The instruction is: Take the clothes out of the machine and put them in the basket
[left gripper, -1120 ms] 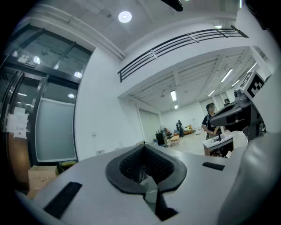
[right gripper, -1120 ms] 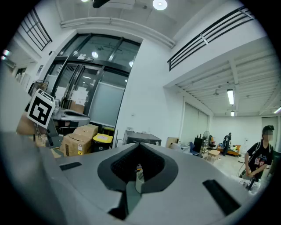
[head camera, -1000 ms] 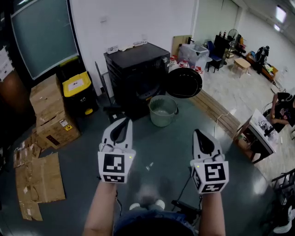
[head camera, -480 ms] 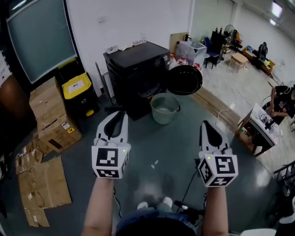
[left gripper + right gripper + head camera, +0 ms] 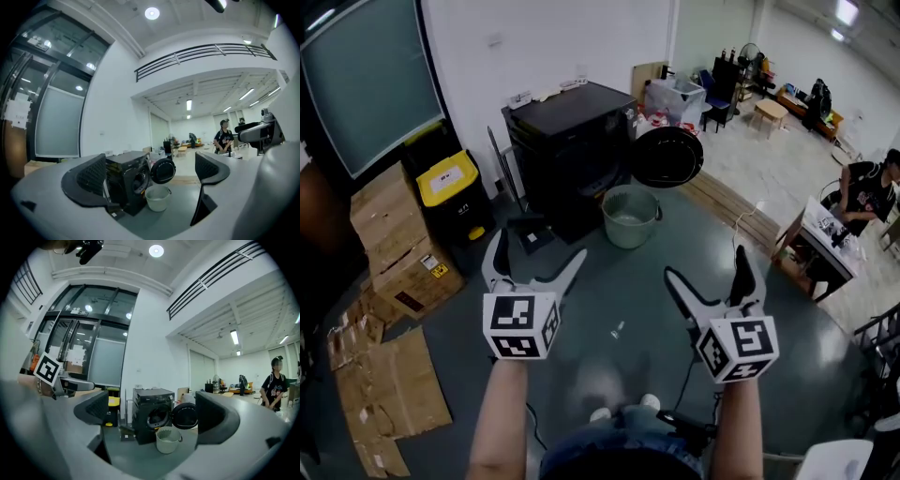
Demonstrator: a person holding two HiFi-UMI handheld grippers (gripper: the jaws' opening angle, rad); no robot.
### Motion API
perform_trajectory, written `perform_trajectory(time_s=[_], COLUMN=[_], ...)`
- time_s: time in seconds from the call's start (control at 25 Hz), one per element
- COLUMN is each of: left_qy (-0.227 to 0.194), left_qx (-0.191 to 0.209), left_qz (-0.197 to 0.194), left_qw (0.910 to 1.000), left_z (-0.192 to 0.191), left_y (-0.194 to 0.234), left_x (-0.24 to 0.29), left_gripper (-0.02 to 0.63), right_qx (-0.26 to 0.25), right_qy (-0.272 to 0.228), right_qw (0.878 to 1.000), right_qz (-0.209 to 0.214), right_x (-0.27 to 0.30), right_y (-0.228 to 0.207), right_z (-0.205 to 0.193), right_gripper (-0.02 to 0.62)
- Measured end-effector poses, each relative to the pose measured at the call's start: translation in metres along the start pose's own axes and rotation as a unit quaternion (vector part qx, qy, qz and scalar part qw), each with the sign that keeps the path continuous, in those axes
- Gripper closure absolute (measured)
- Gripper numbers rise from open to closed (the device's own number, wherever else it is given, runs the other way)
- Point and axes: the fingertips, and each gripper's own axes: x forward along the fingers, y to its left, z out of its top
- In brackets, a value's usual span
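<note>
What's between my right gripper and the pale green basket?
Only bare grey floor, in the head view, separates the right gripper from the round pale green basket.

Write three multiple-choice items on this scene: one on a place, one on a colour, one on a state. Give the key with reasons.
1. Where does the basket stand relative to the washing machine?
A. on top of it
B. on the floor in front of it
C. behind it

2. What colour is the lid of the bin left of the machine?
A. yellow
B. red
C. blue

3. How do the left gripper and the right gripper stand?
A. both shut, empty
B. both shut on cloth
C. both open, empty

Key:
1. B: the head view shows the basket on the floor by the machine's open door.
2. A: the lid is plainly yellow on a black bin.
3. C: the jaws have just been opening, and each gripper view shows them wide apart with nothing between them.
</note>
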Motion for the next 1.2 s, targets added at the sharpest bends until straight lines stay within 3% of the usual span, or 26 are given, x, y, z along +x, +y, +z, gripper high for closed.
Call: perform_trajectory(time_s=[0.24,0.52,0.8,0.96,1.2], left_qy=[0.004,0.024,0.039,0.041,0.043], left_qx=[0.020,0.005,0.026,0.009,-0.008], left_qz=[-0.011,-0.001,0.019,0.036,0.050], left_qw=[0.9997,0.9997,0.9987,0.9985,0.9978], left_z=[-0.003,-0.013,-0.025,-0.021,-0.008], left_y=[0.011,0.023,0.031,0.033,0.027], left_x=[0.001,0.026,0.094,0.151,0.239], left_gripper=[0.046,0.048,0.047,0.048,0.048], right_qx=[0.011,0.038,0.040,0.004,0.005], right_qy=[0.009,0.001,0.002,0.024,0.040], right_qw=[1.000,0.999,0.999,0.999,0.999], right_qz=[0.023,0.032,0.023,0.030,0.035], right_x=[0.006,0.033,0.099,0.146,0.214], right_y=[0.018,0.005,-0.044,-0.081,-0.144], right_z=[-0.008,-0.010,-0.026,-0.035,-0.039], right_gripper=[0.043,0.044,0.046,0.046,0.048])
